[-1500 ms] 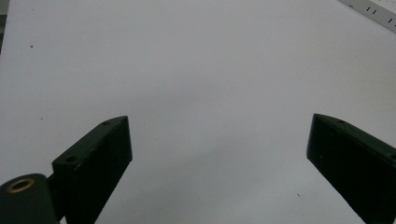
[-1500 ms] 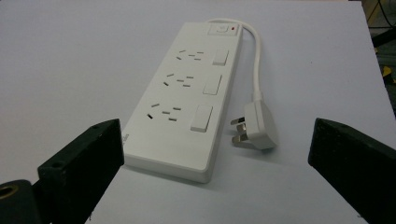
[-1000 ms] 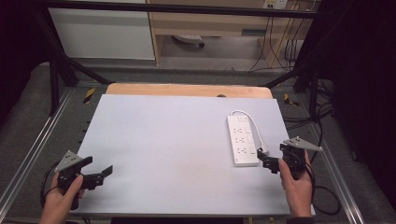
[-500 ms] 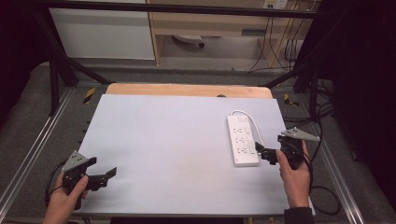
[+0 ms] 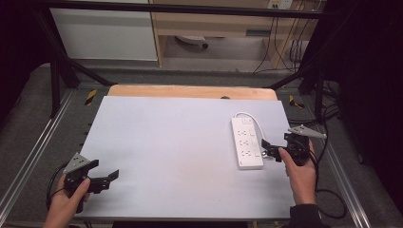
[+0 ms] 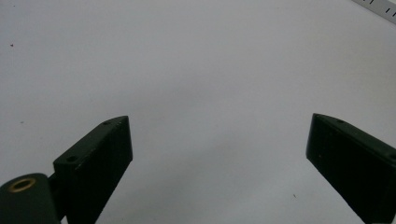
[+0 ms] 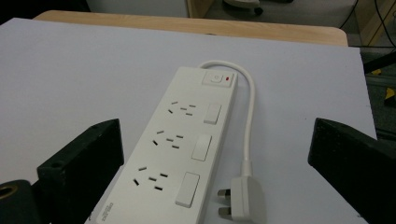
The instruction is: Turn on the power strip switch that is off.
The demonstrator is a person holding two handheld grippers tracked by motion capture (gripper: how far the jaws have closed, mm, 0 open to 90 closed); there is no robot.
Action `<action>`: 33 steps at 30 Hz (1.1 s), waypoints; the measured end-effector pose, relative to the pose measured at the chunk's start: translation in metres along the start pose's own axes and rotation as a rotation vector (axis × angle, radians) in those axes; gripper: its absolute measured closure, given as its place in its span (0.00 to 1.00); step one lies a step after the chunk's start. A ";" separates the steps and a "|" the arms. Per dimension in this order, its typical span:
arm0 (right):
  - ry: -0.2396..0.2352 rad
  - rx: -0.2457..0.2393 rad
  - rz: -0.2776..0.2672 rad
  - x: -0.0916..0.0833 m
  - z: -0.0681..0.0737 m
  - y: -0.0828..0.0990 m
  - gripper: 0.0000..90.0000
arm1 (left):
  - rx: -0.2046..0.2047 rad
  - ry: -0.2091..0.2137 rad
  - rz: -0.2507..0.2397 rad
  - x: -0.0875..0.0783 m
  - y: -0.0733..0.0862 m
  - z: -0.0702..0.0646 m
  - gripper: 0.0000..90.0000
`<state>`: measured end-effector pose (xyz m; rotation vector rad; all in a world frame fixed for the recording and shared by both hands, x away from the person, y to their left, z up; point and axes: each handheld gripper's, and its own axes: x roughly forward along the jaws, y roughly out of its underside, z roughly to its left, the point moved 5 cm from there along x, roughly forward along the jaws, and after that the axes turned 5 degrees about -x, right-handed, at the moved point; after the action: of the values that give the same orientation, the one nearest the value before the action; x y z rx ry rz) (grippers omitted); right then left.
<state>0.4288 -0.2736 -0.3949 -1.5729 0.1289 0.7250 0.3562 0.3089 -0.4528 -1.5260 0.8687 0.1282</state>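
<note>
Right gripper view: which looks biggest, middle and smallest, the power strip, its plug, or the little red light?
1. power strip, biggest by far.
2. plug, though it lies nearest the camera, which flatters it.
3. red light, a tiny dot.

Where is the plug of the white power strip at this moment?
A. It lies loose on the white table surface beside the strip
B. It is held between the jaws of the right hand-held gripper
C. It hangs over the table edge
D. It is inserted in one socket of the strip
A: in the right gripper view the plug lies flat on the table beside the power strip, its pins bare and untouched.
</note>
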 end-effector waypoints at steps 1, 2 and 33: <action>0.005 -0.001 -0.007 0.000 -0.001 -0.002 0.04 | 0.000 0.000 0.001 0.000 0.000 0.000 0.08; 0.005 0.002 -0.008 0.000 -0.002 -0.003 0.04 | 0.000 -0.002 0.002 0.000 0.000 0.000 0.08; 0.041 0.000 -0.086 0.009 -0.011 -0.012 0.40 | -0.009 -0.005 0.003 0.000 0.001 0.001 0.08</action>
<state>0.4464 -0.2788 -0.3895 -1.5835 0.0906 0.6257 0.3565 0.3099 -0.4538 -1.5325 0.8675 0.1376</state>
